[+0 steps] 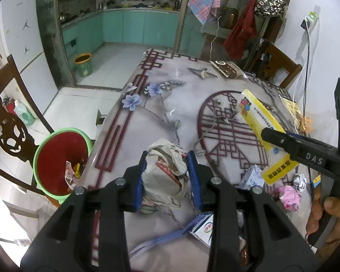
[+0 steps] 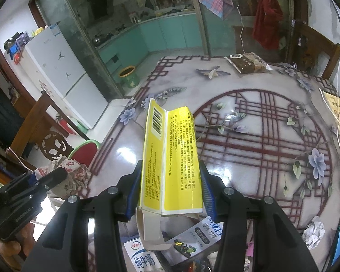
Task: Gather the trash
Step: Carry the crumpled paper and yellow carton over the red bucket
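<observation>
While your left gripper (image 1: 167, 176) clamps the crumpled paper wad (image 1: 165, 172) above the table's (image 1: 147, 104) near left edge beside the green bin (image 1: 56, 133), your right gripper (image 2: 170, 190) grasps the yellow carton (image 2: 170, 149).

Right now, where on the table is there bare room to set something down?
Bare: the table's middle and left side, from the round lattice print back toward the brown packet. Crowded: the near edge, with the milk carton, crumpled foil and pink wrapper.
</observation>
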Tool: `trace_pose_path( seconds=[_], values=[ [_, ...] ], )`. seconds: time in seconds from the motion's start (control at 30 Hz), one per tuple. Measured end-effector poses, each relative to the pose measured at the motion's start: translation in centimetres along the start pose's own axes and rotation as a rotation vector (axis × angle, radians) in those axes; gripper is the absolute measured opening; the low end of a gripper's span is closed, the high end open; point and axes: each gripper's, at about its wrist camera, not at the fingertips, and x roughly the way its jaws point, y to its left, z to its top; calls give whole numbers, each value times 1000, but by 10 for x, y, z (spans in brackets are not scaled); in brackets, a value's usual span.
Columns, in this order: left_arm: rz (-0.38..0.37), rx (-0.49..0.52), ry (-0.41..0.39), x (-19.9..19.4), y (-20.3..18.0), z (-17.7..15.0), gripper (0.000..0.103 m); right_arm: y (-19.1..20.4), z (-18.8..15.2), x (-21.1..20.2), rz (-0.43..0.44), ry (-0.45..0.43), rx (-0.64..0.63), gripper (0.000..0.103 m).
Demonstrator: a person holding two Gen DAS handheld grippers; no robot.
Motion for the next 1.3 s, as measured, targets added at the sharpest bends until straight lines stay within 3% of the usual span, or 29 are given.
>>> trace_pose_path(
  seconds=[1.3],
  values=[
    [-89,13,21,18,139,35,33,115,13,49,-74,-7,45,46]
  ],
)
